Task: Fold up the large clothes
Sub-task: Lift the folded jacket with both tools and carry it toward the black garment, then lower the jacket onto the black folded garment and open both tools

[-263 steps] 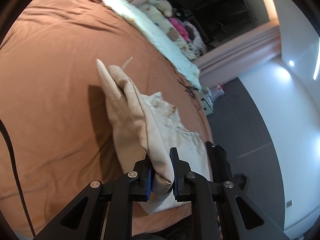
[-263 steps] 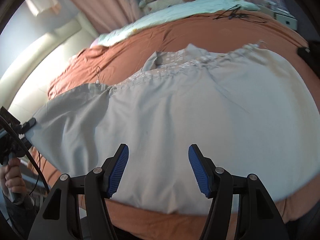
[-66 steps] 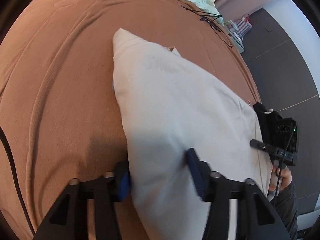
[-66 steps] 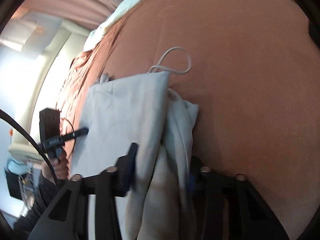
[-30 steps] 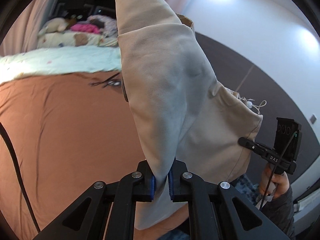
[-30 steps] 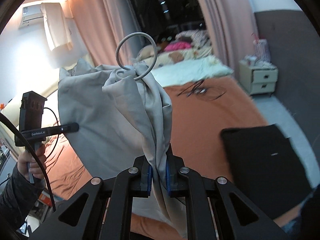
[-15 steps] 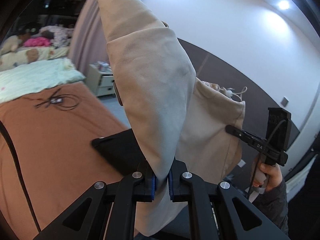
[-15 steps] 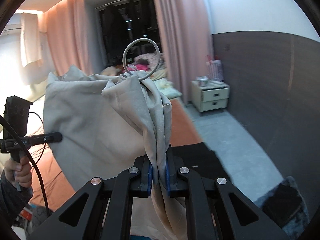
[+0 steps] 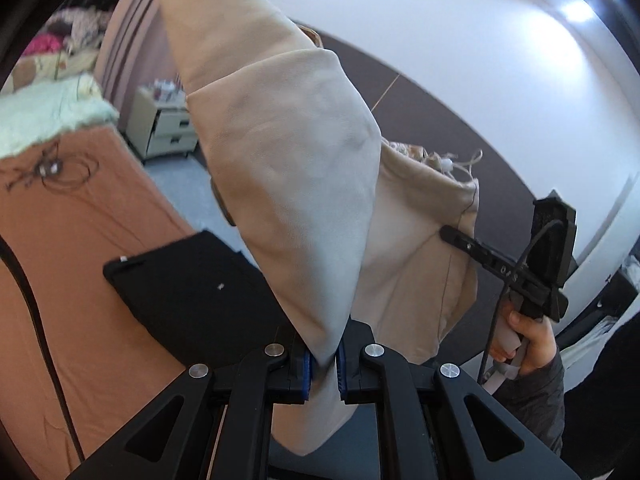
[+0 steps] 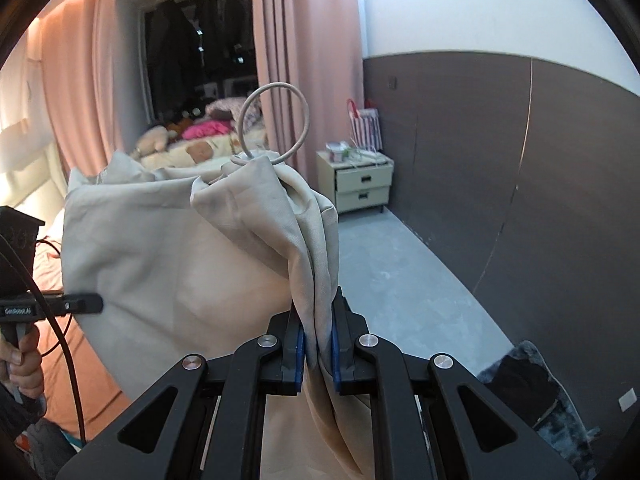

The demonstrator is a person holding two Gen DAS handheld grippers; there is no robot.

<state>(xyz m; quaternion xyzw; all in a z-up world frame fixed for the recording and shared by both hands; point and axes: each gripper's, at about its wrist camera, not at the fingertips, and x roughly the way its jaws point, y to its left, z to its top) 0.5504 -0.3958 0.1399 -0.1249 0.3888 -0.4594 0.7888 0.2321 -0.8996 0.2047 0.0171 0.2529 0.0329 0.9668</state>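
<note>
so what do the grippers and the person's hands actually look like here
Both the left gripper and right gripper are matte black, angular linkages with silver rivets and blue finger pads. Black cables trail from the handles; white lettering marks one arm. The bare hand wears a dark grey sleeve.

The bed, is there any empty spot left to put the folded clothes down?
Yes. The brown bed cover is bare between the tangled black cord and the black pad at its edge. The pad's top is bare too. Both grippers hold the beige garment up in the air.
</note>
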